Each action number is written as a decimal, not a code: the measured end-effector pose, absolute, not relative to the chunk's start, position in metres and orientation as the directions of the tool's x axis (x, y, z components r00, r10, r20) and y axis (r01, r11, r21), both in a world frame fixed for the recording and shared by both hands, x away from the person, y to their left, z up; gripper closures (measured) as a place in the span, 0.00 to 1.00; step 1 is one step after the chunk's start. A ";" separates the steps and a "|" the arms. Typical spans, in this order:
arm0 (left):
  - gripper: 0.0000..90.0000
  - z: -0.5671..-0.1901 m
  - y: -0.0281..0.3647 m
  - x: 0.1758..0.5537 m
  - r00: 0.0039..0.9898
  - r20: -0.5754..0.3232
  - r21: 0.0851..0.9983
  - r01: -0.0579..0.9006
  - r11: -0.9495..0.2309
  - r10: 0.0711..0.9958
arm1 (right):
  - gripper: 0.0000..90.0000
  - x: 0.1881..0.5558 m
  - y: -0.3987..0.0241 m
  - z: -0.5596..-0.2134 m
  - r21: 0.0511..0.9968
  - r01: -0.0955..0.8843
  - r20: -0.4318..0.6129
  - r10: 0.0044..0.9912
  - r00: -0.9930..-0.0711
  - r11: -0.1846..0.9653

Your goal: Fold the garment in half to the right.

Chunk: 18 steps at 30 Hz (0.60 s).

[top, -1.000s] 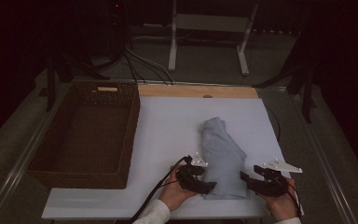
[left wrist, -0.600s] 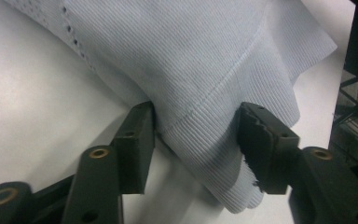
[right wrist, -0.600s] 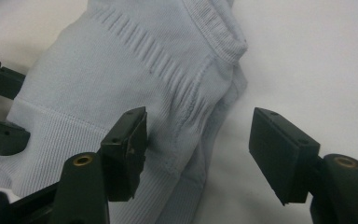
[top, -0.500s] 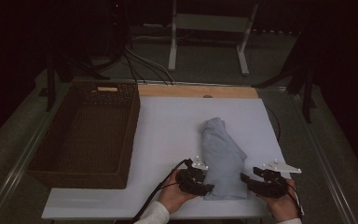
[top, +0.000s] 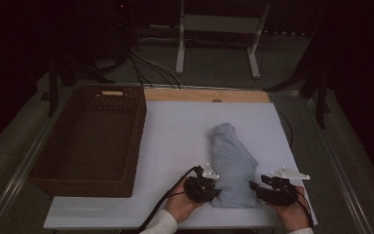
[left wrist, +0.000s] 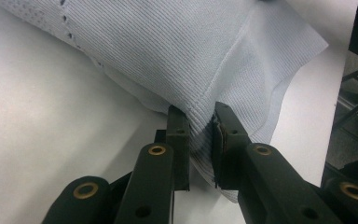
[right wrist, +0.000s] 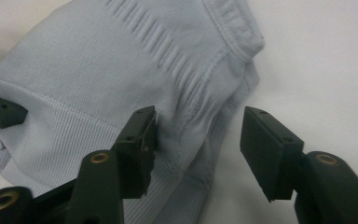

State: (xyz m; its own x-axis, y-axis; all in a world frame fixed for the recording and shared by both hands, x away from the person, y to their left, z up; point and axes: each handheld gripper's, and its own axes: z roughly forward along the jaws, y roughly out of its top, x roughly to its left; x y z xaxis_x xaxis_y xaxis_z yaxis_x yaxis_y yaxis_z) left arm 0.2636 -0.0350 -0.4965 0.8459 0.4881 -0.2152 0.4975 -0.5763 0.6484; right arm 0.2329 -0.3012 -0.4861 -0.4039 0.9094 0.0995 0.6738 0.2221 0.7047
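- Two grippers sat at the near edge of the table [top: 175, 126], one on each side of the garment [top: 231, 161], and we judged the work to be at its very start.
- We saw the garment, a pale blue knit, lying bunched right of the table's middle, with its hem end towards the near edge.
- Our left gripper [left wrist: 200, 126] had just been closing, and its jaws pinched a fold of the garment's edge between them; that hold was made.
- Our right gripper [right wrist: 198, 140] had also been closing, but its jaws stood about half open, one pad against the knit and the other clear of it over the bare table, so this side was not yet gripped.
- We saw the basket [top: 85, 141] along the left edge, well apart from the garment, with nothing visible inside.
- We judged what was left: close the right jaws on the cloth, lift it with both grippers, and then fold it or carry it to the basket; which of the two we could not tell.
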 end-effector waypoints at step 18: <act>0.89 -0.488 -0.022 0.265 0.837 -0.187 0.667 0.492 -0.559 0.514 | 0.72 0.254 -0.276 -0.494 0.682 0.681 0.065 0.905 -0.421 0.268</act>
